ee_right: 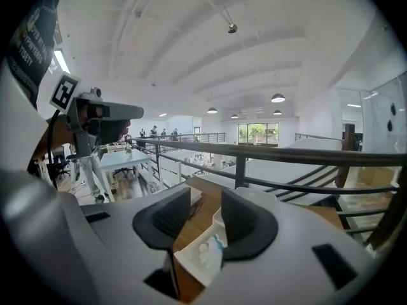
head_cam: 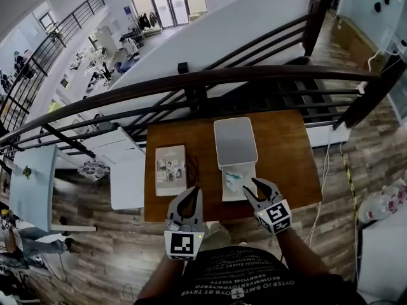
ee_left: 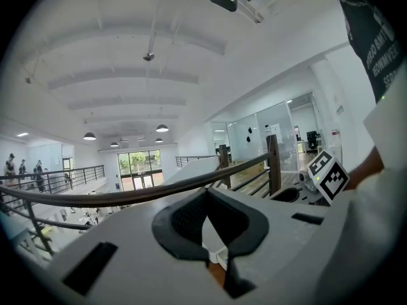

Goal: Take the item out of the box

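The small white packet with blue print lies inside the shallow white cardboard box on the brown wooden table (its white lid flipped back behind). The right gripper hovers at the box's front corner, jaws spread and empty. The left gripper hangs nearby, its jaw tips together on nothing.

Tabletop: warm brown wood. Box: white lid, white tray. Item inside: pale blue and white. Flat pack, left of centre: cream, small printed pictures. Left gripper, right gripper: grey bodies, black jaws, black-and-white square markers. Railing: dark brown. Floor: brown planks.
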